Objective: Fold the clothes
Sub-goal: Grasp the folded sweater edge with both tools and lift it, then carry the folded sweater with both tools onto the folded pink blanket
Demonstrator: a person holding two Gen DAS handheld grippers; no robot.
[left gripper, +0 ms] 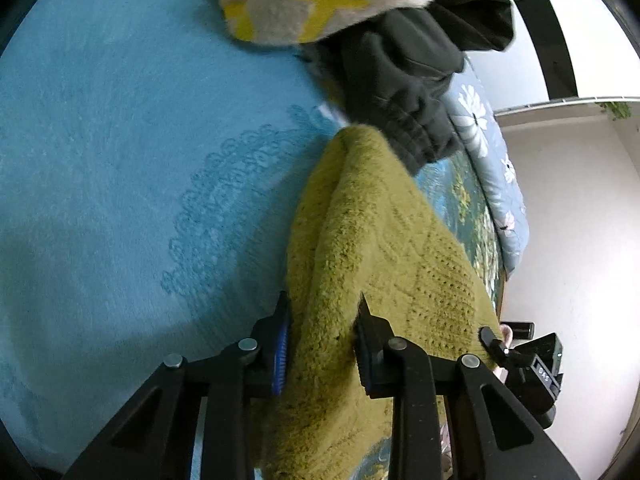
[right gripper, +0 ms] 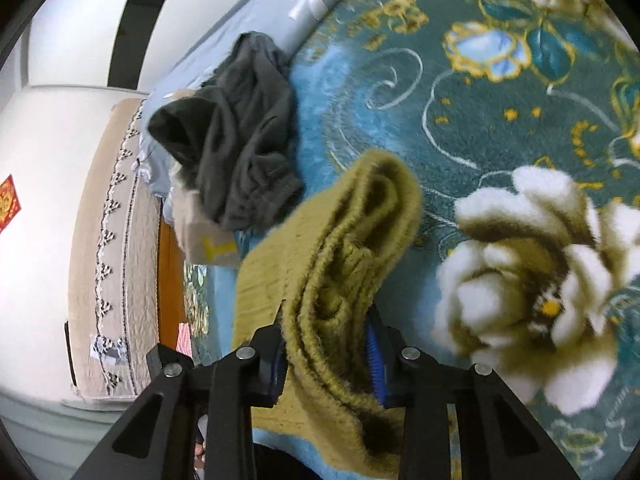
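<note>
Bedding and room around the work area

A teal plush blanket (right gripper: 460, 128) with gold scrolls and a large white flower (right gripper: 532, 272) covers the bed; its plain light-blue part (left gripper: 120, 140) bears an embossed motif. A grey-blue floral quilt (left gripper: 486, 136) lies along the edge. A red paper decoration (right gripper: 8, 202) hangs on the white wall (right gripper: 44, 152).

A bed fills both views, spread with a plush blue blanket (left gripper: 120, 152); ahead and right of the right claw it carries big white and gold flowers (right gripper: 528, 272). A pale floral quilt (left gripper: 486, 140) lies along the bed's edge, right of the left claw. Beyond it stand white walls (left gripper: 572, 216) with a black vertical band (right gripper: 132, 28). Left of the right claw are a beige padded headboard (right gripper: 100, 240) and a red sticker (right gripper: 8, 204).
</note>
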